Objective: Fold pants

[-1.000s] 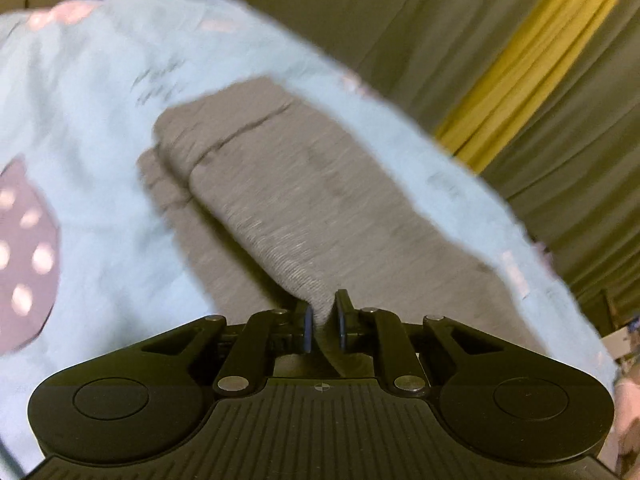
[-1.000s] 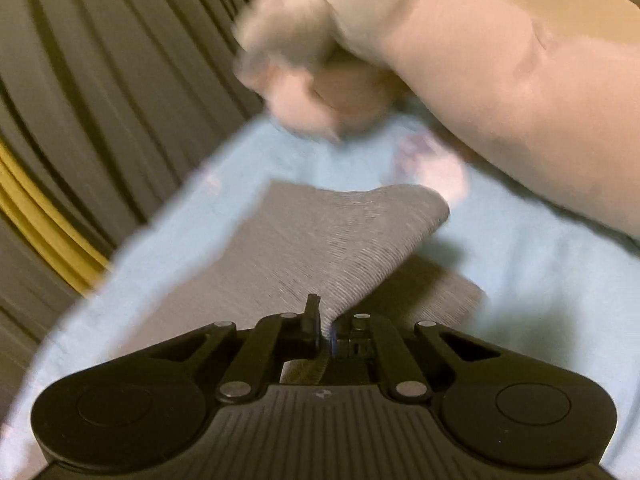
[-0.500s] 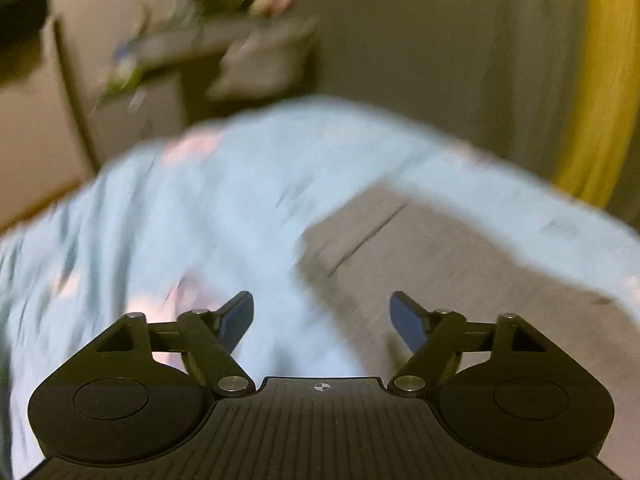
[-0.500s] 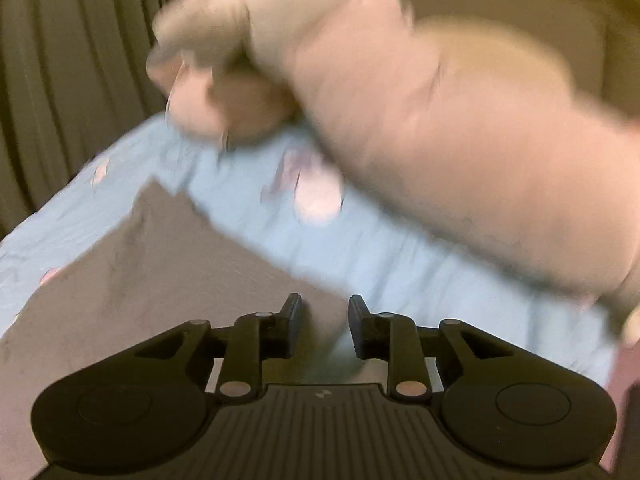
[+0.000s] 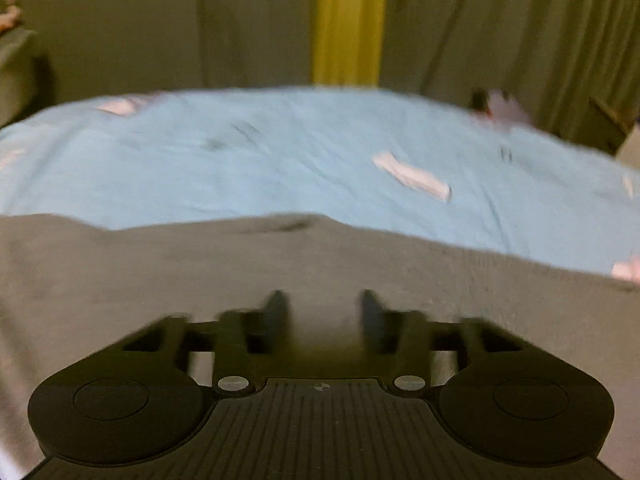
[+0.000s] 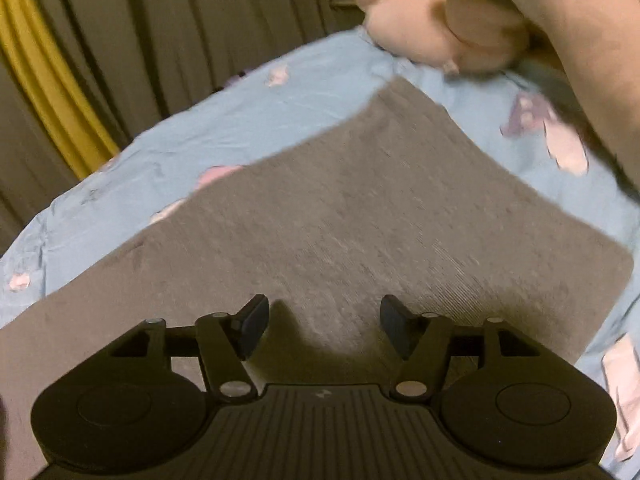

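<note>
Pants: gray knit pants lie flat on a light blue bed sheet, spread under both cameras; one squared corner points toward the plush toy.
Left tongs: the left tongs hover just above the gray fabric, jaws parted with a clear gap, nothing between them; the view is blurred.
Right tongs: the right tongs stand wide apart over the pants, gripping nothing, their shadow falling on the cloth.
Bed sheet: pale blue with pink printed shapes, reaching past the far edge of the pants.
Plush toy: a pinkish stuffed toy rests on the sheet beside the far corner of the pants.
Backdrop: gray-green curtains with a yellow strip hang behind the bed.
</note>
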The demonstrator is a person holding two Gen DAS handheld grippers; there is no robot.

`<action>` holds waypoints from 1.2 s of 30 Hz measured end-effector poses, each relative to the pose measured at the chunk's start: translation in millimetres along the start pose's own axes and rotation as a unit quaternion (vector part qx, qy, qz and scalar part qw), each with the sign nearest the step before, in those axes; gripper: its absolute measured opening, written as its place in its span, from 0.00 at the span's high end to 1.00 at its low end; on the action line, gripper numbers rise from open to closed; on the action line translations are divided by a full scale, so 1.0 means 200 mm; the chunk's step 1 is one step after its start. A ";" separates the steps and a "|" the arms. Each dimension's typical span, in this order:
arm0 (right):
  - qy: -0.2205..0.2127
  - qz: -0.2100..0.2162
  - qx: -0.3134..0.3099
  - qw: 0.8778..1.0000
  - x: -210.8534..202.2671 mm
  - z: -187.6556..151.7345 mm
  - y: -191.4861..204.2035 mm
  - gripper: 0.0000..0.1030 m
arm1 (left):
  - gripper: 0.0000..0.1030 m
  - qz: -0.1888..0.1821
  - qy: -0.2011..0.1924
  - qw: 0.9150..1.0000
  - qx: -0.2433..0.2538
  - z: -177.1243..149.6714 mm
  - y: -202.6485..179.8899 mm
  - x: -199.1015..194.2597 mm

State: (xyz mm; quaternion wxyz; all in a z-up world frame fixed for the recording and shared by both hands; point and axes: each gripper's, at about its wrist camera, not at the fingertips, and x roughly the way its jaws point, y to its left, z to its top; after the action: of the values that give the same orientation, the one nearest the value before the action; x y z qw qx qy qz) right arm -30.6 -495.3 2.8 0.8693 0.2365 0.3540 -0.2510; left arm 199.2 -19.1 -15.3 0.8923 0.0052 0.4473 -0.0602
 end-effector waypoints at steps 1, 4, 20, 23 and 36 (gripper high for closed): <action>-0.002 0.004 0.003 1.000 0.00 0.00 -0.01 0.35 | 0.64 0.006 0.013 1.000 0.018 0.01 -0.04 0.07; -0.006 0.007 -0.010 1.000 0.00 -0.02 0.04 0.22 | 0.75 0.064 -0.019 0.995 0.068 0.03 -0.13 0.18; -0.132 -0.049 0.077 0.987 -0.20 0.05 -0.31 0.09 | 0.32 0.049 -0.051 0.997 0.008 -0.28 0.02 -0.26; -0.132 -0.064 0.148 0.978 -0.28 0.05 -0.56 0.09 | 0.32 0.069 -0.046 0.996 -0.037 -0.34 0.16 -0.36; -0.071 0.047 0.276 0.957 -0.20 -0.09 -0.92 0.50 | 0.14 0.070 -0.077 0.976 -0.190 -0.51 0.47 -0.40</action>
State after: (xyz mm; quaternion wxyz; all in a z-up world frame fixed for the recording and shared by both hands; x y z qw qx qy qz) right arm -174.6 -614.2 -22.5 0.8038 0.4652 0.1969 -0.3143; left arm 81.4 89.0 -15.7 0.9110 -0.1378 0.3786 0.0879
